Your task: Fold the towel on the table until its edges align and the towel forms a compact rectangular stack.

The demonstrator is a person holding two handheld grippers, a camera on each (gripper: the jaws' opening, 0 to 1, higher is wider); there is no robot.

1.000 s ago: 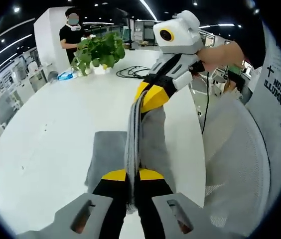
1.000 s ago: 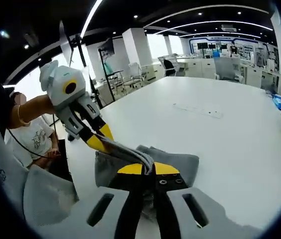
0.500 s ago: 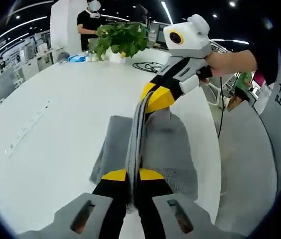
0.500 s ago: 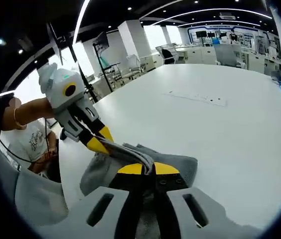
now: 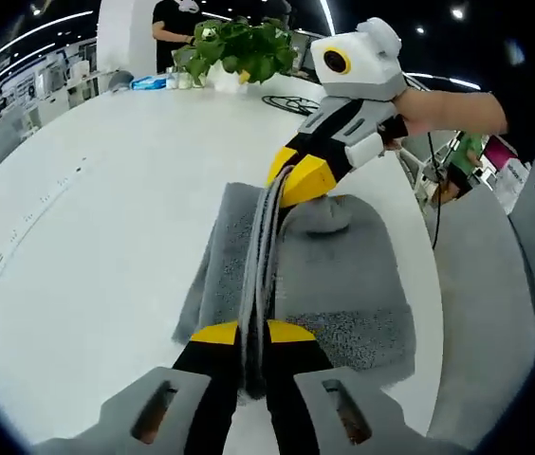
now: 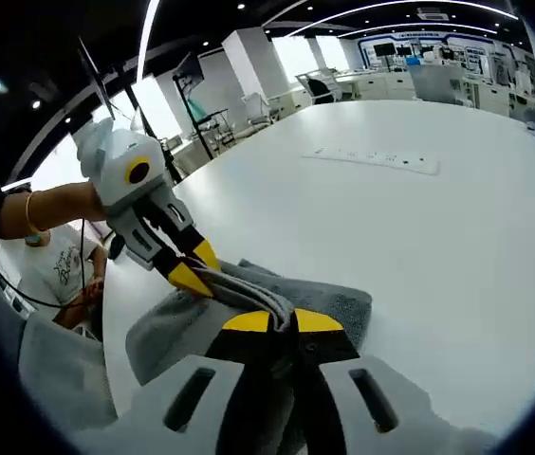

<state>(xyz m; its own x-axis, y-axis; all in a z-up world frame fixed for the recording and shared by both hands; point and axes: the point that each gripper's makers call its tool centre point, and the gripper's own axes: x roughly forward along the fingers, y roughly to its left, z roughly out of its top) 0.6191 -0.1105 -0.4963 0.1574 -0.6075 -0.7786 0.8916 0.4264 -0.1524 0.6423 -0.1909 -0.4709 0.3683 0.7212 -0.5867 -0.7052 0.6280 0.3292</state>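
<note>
Towel [image 5: 343, 284] lies half-folded on the table [image 5: 87, 237], its raised edge pinched tight between your left gripper [image 5: 253, 334] and right gripper [image 6: 272, 322]. You seem mid-fold; next, carry that edge across, align it, then release.

Open-plan office, desks [image 6: 438, 81], chairs [image 6: 320, 90]
</note>
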